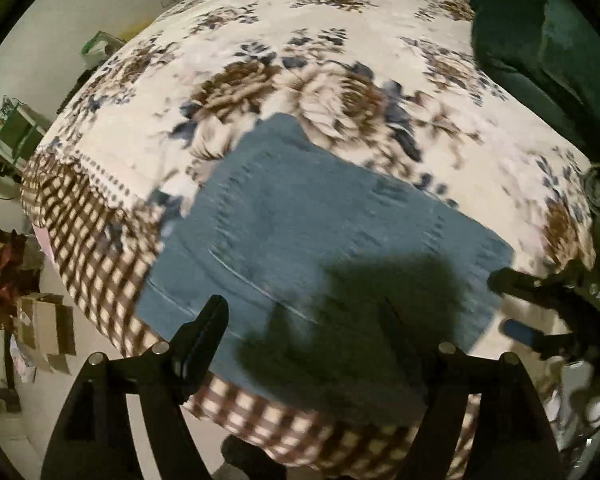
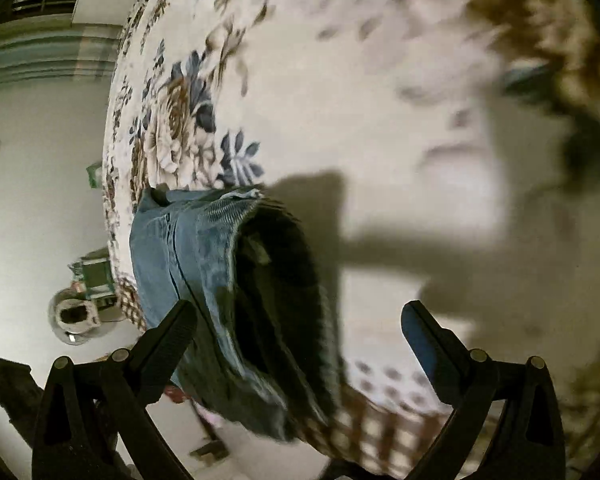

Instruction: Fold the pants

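The blue denim pants [image 1: 300, 224] lie folded in a flat block on the flowered bedspread [image 1: 340, 40], near the bed's front edge. My left gripper [image 1: 304, 332] is open and empty, hovering just above their near edge. My right gripper [image 2: 300, 332] is open, with its left finger beside the stacked denim [image 2: 204, 264] at the bed's edge and nothing clamped. The right gripper also shows in the left wrist view [image 1: 516, 304], at the pants' right edge. Both views are motion-blurred.
A checked brown-and-cream bed skirt [image 1: 100, 248] hangs at the front edge. A dark green cushion or cloth [image 1: 540, 48] lies at the bed's far right. Boxes and clutter [image 1: 40, 328] stand on the floor to the left, with a round pot [image 2: 74, 320] nearby.
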The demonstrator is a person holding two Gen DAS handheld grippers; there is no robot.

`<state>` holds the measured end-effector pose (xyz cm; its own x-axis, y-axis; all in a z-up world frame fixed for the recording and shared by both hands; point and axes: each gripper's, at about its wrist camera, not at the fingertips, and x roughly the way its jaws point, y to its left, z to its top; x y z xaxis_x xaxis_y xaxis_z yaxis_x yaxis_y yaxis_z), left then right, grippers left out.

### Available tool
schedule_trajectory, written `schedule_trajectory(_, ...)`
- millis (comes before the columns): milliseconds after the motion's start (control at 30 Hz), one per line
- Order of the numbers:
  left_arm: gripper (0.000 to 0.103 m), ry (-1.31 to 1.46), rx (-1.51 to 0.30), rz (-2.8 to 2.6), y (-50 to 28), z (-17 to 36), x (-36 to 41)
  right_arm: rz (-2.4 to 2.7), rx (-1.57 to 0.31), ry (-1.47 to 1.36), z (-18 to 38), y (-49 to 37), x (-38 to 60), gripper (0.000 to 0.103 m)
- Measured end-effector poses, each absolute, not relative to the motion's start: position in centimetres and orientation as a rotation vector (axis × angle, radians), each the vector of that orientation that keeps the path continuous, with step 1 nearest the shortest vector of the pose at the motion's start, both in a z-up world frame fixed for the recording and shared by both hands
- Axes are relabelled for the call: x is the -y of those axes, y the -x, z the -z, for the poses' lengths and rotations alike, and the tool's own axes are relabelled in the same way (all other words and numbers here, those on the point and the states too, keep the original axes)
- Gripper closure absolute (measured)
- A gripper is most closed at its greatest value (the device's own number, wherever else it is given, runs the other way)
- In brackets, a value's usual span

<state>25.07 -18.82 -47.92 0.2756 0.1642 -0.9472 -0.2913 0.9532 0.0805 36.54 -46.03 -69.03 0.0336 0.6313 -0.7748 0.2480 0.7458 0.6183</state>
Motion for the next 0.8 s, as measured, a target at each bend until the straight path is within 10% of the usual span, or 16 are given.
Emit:
schedule_trajectory(200,0.027,0.069,-1.257,-0.330,-26.0,47.1,17.9,-0.376,-1.522,-0.897,72.5,-37.9,42.2,0.006)
schedule_trajectory(267,0.027,0.067,-1.246,-0.333,-26.0,46.7,17.8,-0.388,-1.483,-0.892,72.2,-37.9,41.6,0.054)
schedule_trajectory(400,0.027,0.077,-1.251,-0.336,-25.7,46.5,17.8,-0.348,-1.431,-0.808,69.9,-37.6,41.3,0.088)
schedule_trajectory(633,0.027,0.081,-1.272,-0.302,-25.4,46.9,18.7,-0.210,-1.380,-0.762,67.2,-37.3,46.3,0.088)
schedule_trajectory(800,0.027,0.046,-1.280,-0.261,-25.4,47.4,20.3,-0.207,-1.502,-0.817,69.6,-36.9,49.8,0.037)
